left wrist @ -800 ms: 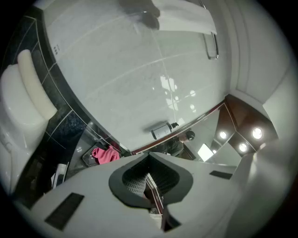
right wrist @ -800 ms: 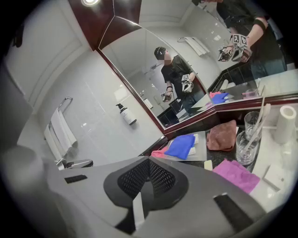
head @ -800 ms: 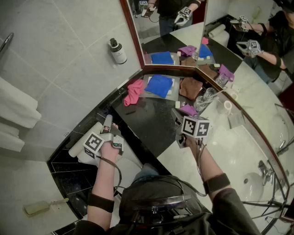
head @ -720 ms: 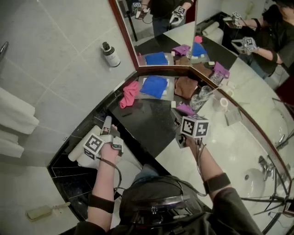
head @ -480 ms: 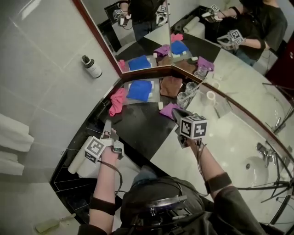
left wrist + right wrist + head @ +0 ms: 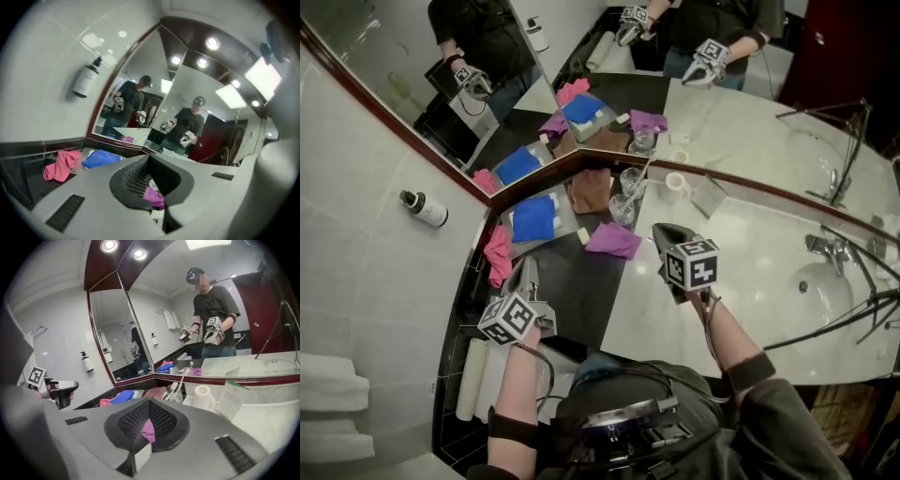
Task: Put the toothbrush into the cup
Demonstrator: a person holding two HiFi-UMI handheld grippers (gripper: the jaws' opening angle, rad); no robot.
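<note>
Our left gripper (image 6: 528, 270) and right gripper (image 6: 664, 232) are clenched, empty. The white plastic toothbrush (image 6: 183, 377) stands in the clear glass cup (image 6: 179, 397); we judge the task done.

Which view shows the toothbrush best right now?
The right gripper view: the toothbrush stands out clearly there, leaning in a glass. The head view shows it only small and faint; the left gripper view does not show it.

Ahead of the left gripper (image 6: 528, 274) and the right gripper (image 6: 663, 234), two dark-framed mirrors (image 6: 394, 56) meet at a corner. A grey tiled wall (image 6: 366, 272) rises left of the left gripper, with a black countertop (image 6: 572, 286) beneath it. A pale marble counter (image 6: 741, 239) lies under the right gripper, a basin (image 6: 825, 281) to its right. Recessed spotlights (image 6: 212, 43) glow overhead.
</note>
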